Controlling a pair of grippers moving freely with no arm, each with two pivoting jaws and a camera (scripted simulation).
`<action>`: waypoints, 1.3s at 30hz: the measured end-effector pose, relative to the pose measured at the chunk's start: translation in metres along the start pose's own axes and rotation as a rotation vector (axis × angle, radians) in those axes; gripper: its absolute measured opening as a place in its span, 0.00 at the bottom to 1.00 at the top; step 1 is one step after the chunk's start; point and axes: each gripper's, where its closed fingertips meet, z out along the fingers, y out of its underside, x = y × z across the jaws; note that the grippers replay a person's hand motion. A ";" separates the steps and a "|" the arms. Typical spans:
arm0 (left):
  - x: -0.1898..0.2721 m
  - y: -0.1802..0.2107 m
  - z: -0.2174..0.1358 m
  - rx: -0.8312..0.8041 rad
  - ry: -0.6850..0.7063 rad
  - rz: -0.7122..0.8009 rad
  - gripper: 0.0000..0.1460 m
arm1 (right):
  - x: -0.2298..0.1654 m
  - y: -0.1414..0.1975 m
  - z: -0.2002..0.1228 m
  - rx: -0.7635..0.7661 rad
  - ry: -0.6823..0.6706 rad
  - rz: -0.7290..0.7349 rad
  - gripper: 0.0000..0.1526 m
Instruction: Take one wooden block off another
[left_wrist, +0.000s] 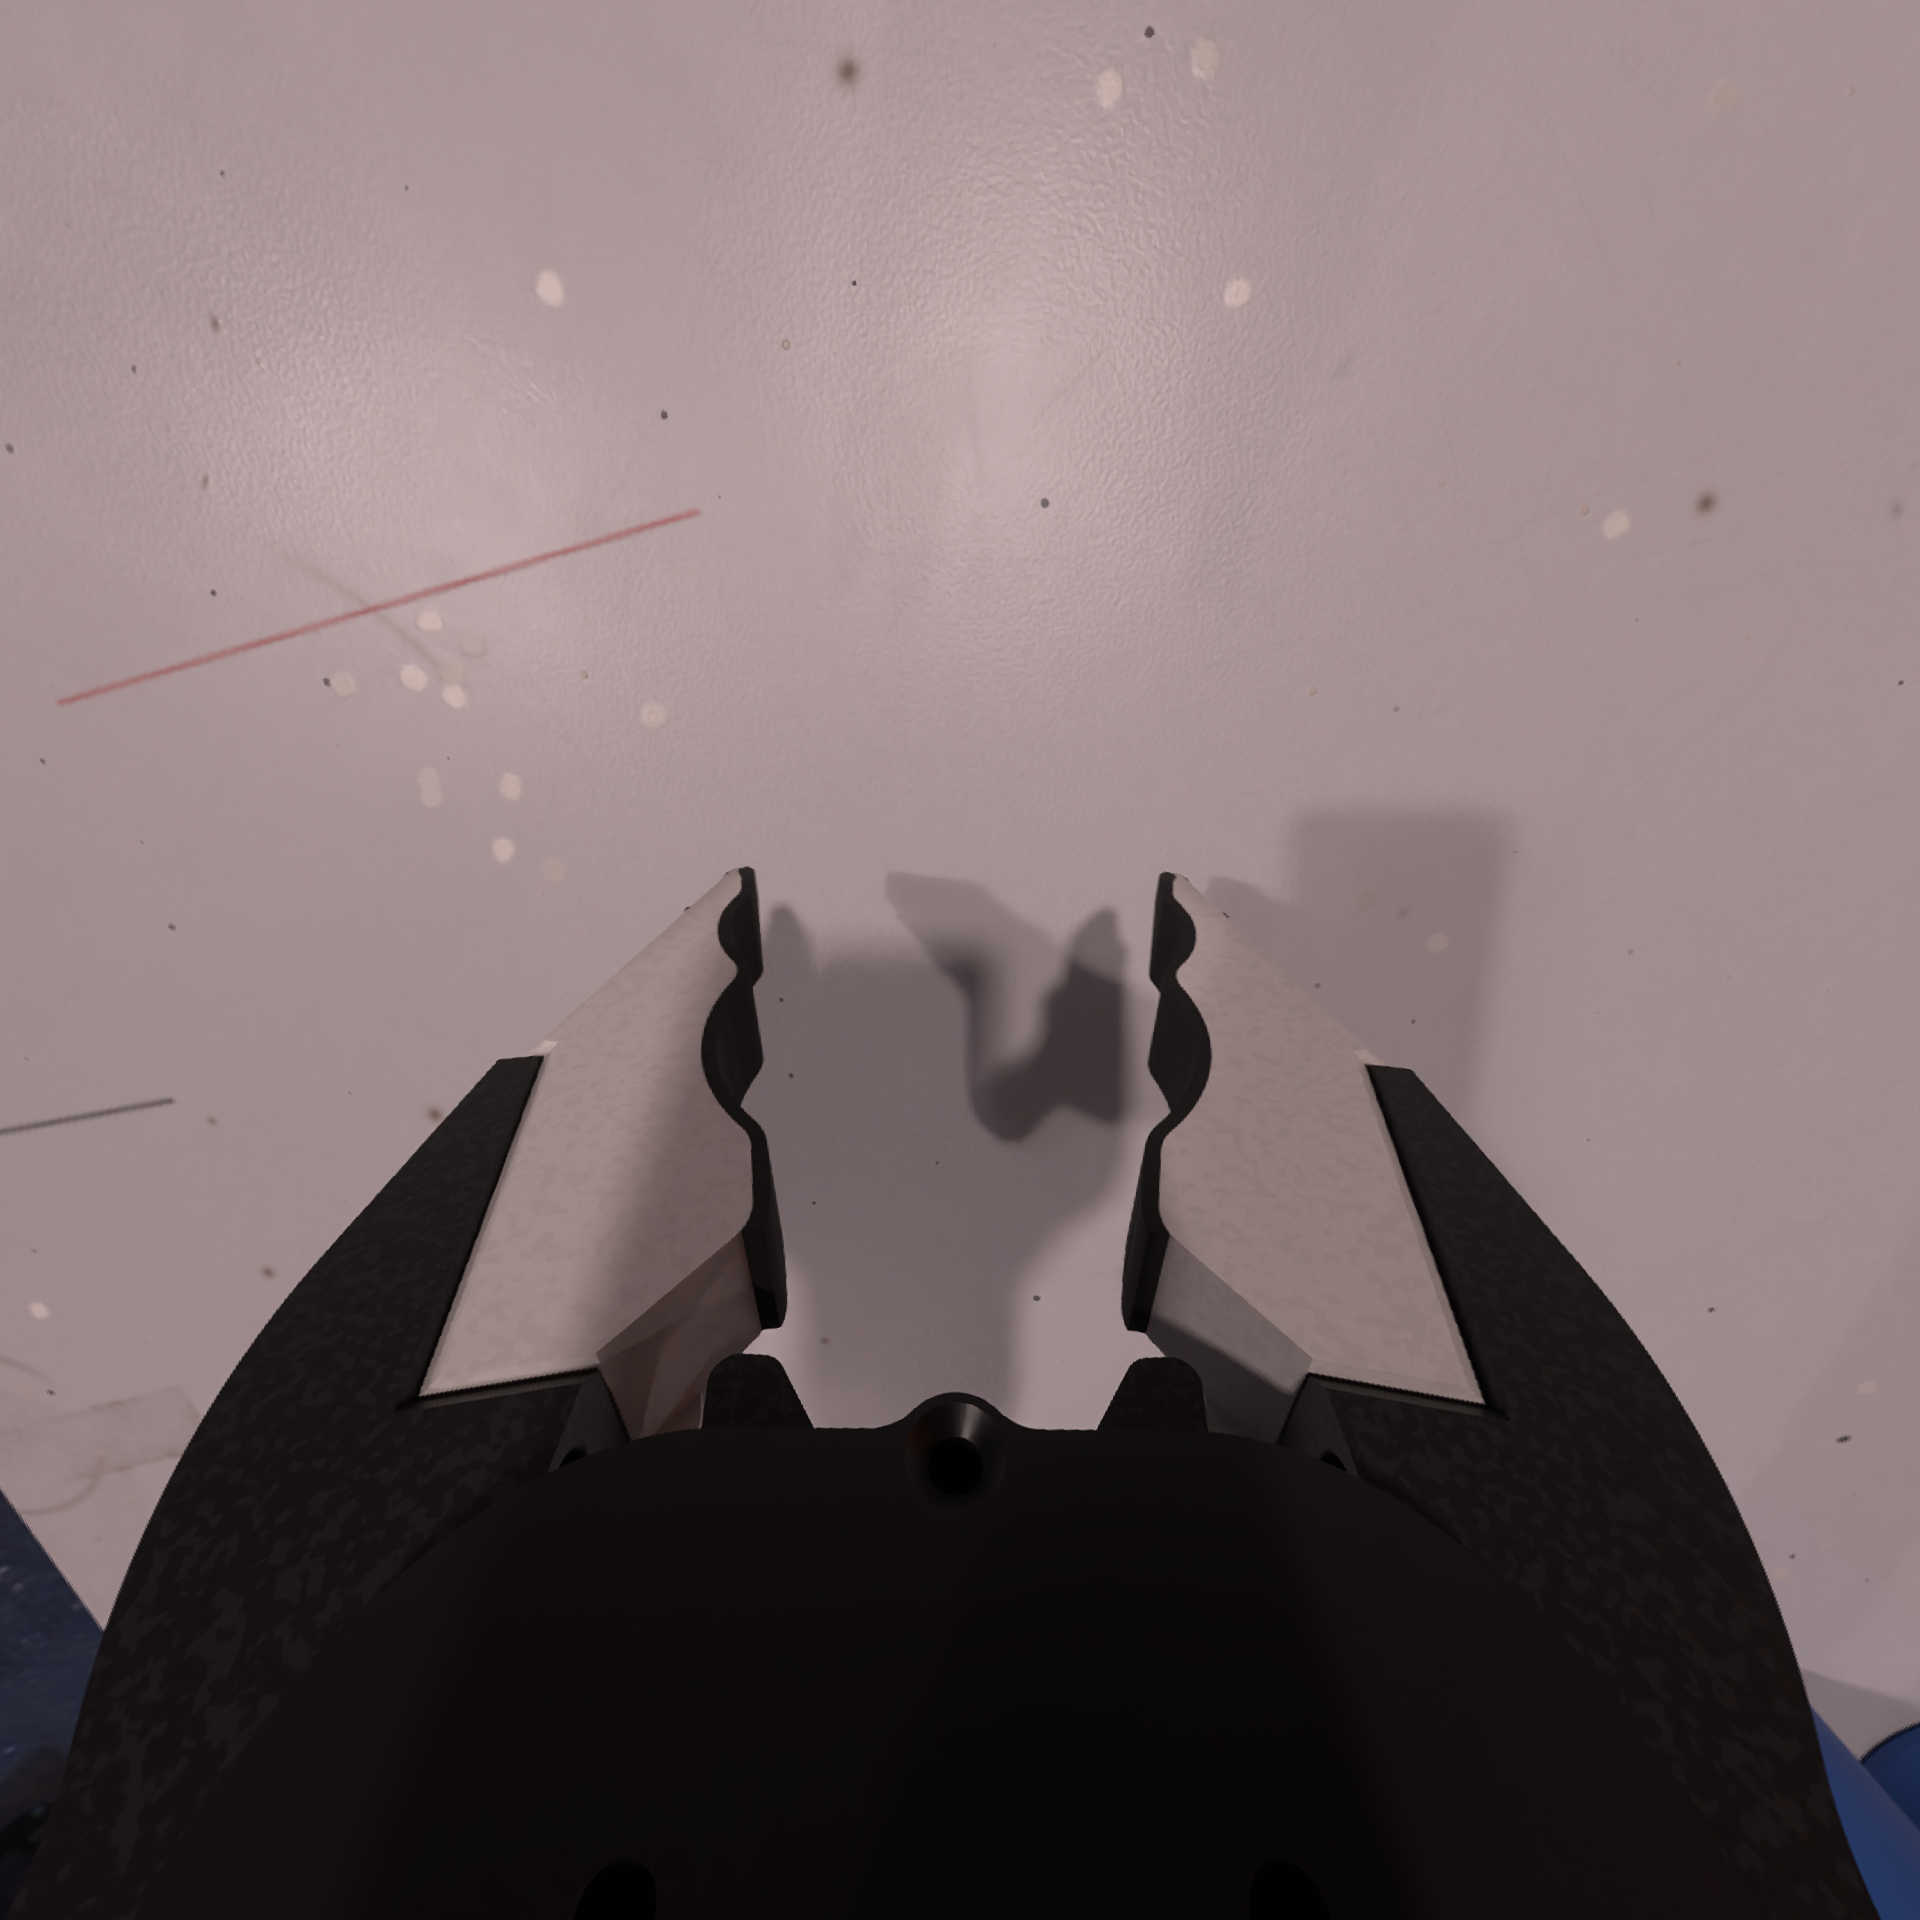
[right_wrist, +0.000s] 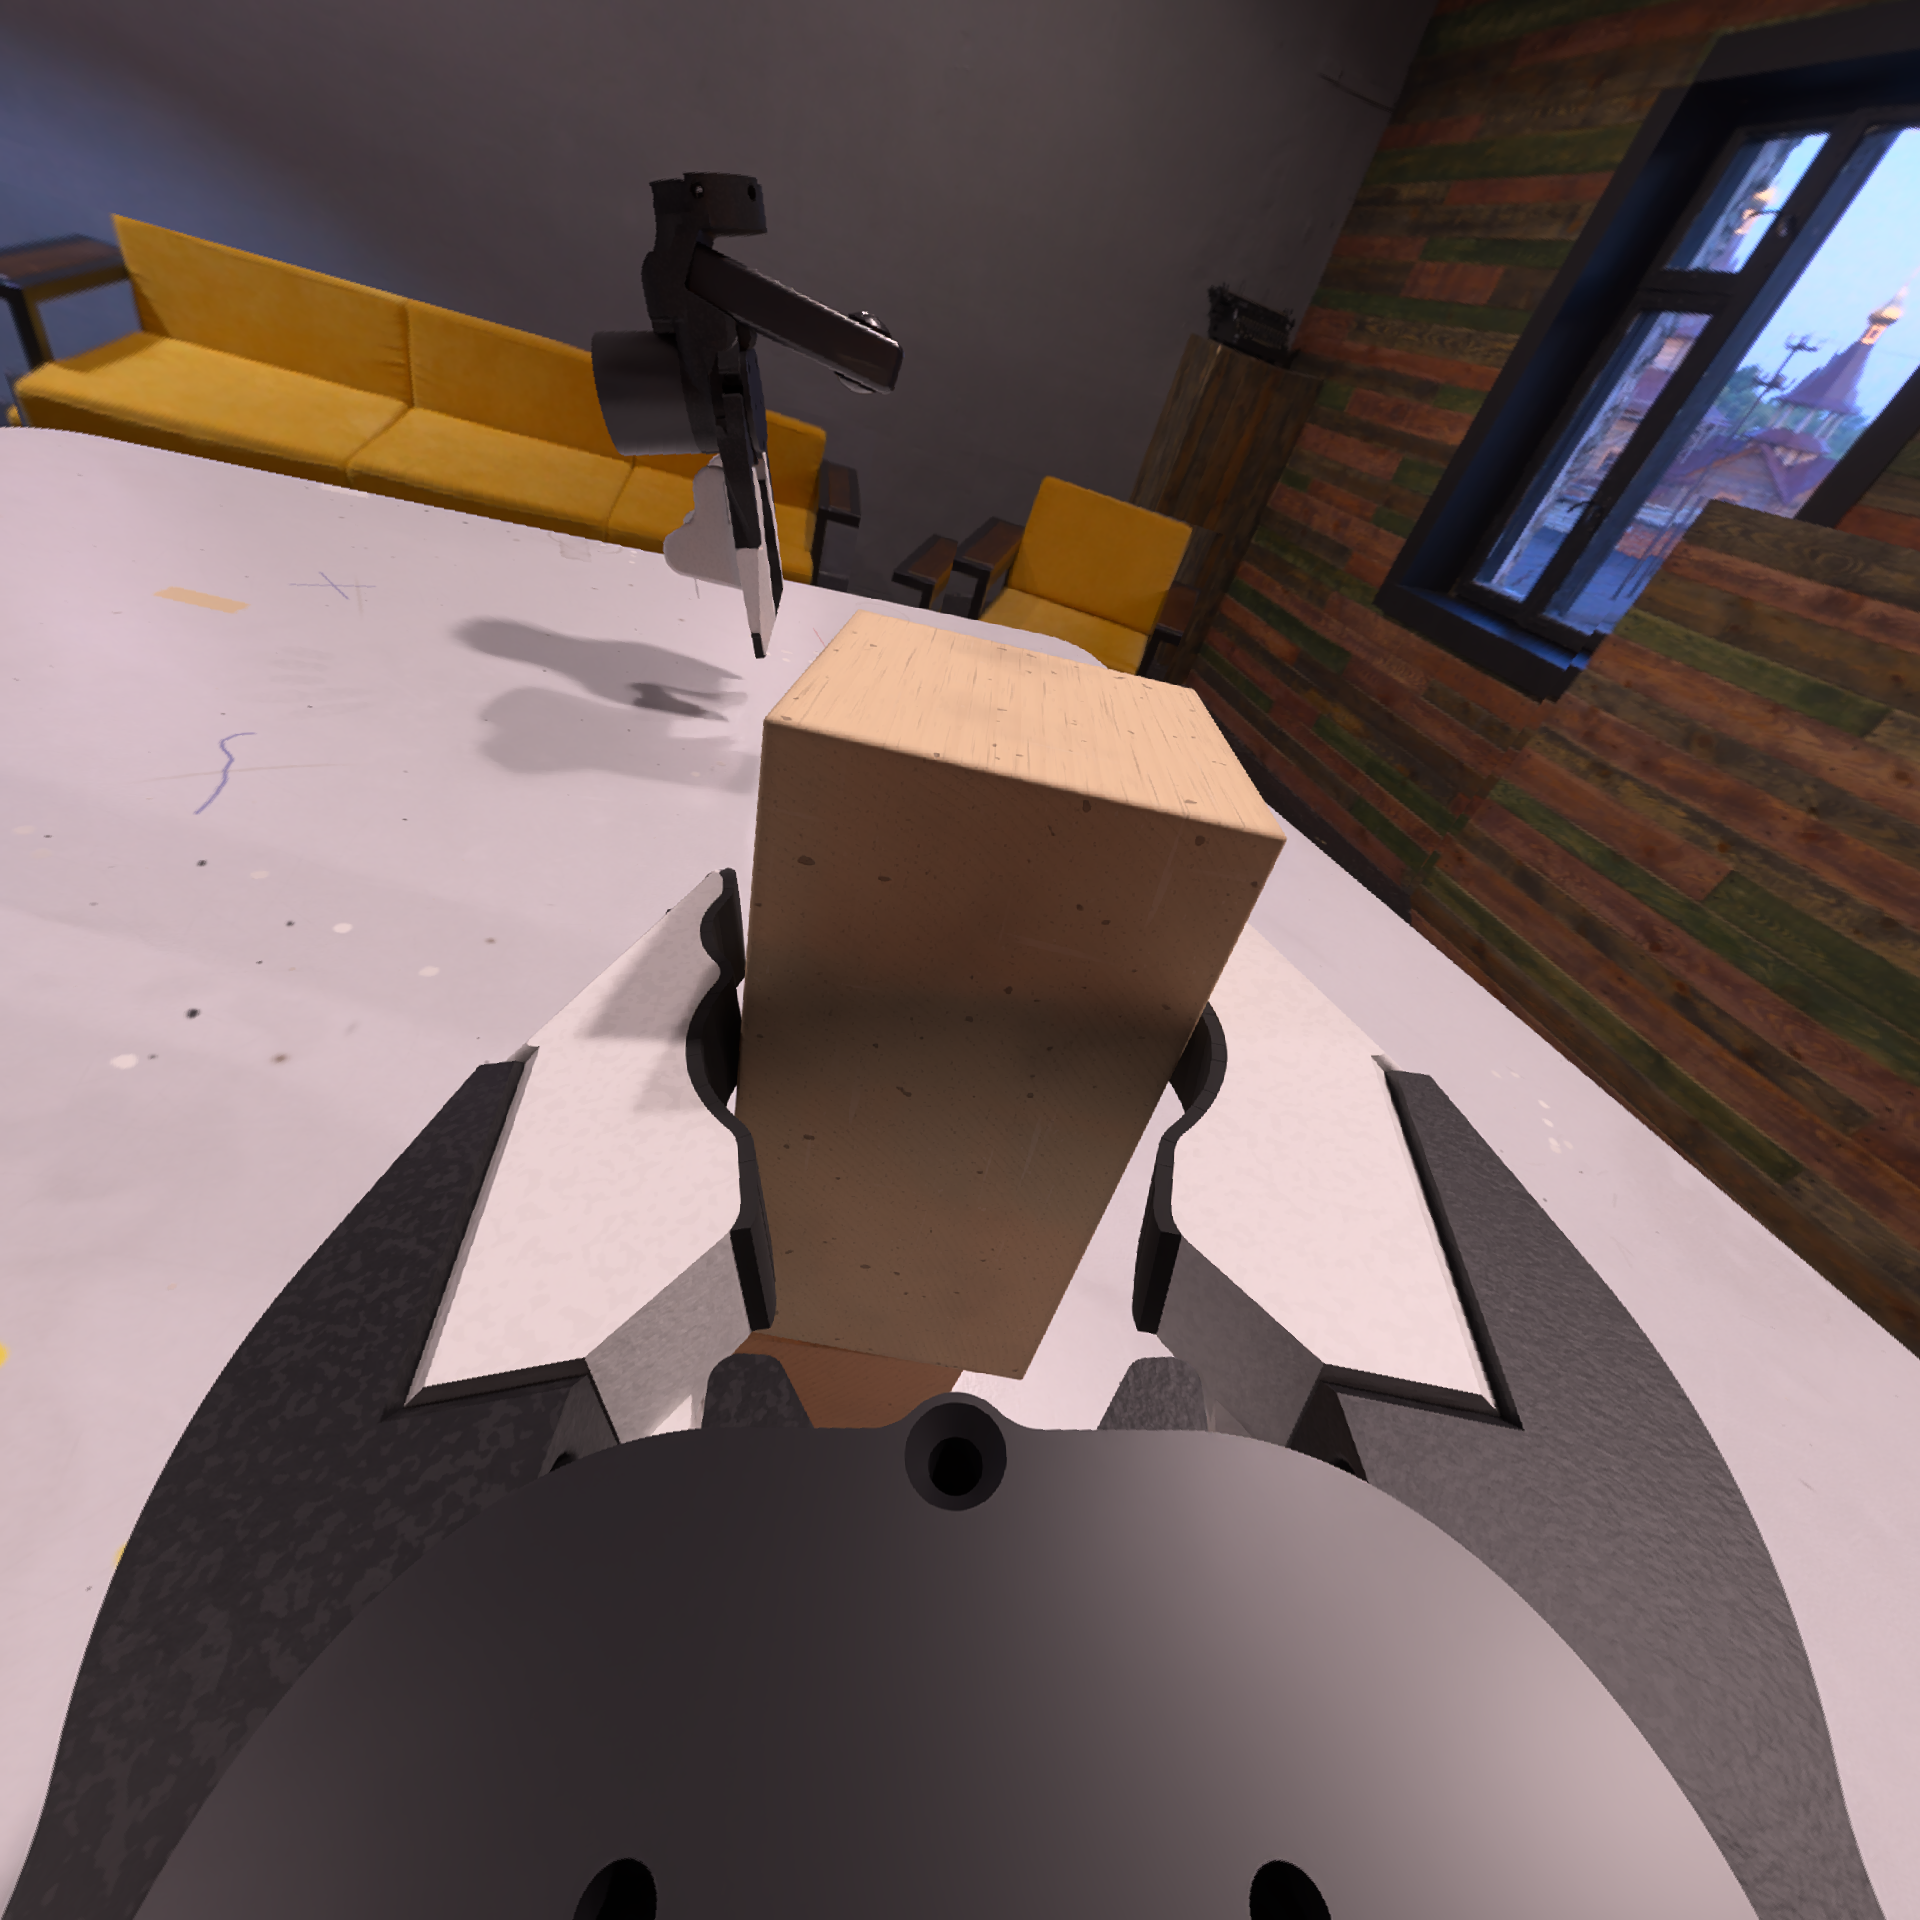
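A light wooden block (right_wrist: 966, 1039) stands between the fingers of my right gripper (right_wrist: 956, 997). The jaws stand wide, one on each side of the block. The left finger (right_wrist: 717, 1039) lies against its left face. The block hides the right fingertip. A sliver of a second wooden block (right_wrist: 831, 1387) shows under it, near the gripper's base. My left gripper (left_wrist: 956, 904) is open and empty over the bare white tabletop (left_wrist: 935, 416). It also shows in the right wrist view (right_wrist: 727, 436), hovering beyond the block.
The white table (right_wrist: 260, 883) bears paint specks and pen marks. Its right edge (right_wrist: 1455, 987) runs close to the block. Yellow sofas (right_wrist: 416, 395) and a wood-panelled wall with a window (right_wrist: 1714, 364) stand beyond the table.
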 end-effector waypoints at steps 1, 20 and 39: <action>-0.001 -0.001 0.000 -0.005 0.000 0.010 0.50 | 0.000 0.000 0.000 0.000 0.003 -0.002 0.54; 0.013 -0.028 -0.028 0.092 0.234 -0.365 0.51 | 0.010 0.002 0.007 -0.029 0.043 0.041 0.54; 0.012 0.006 0.019 -0.190 0.133 -0.043 0.29 | 0.011 -0.007 -0.007 -0.010 0.106 -0.011 0.54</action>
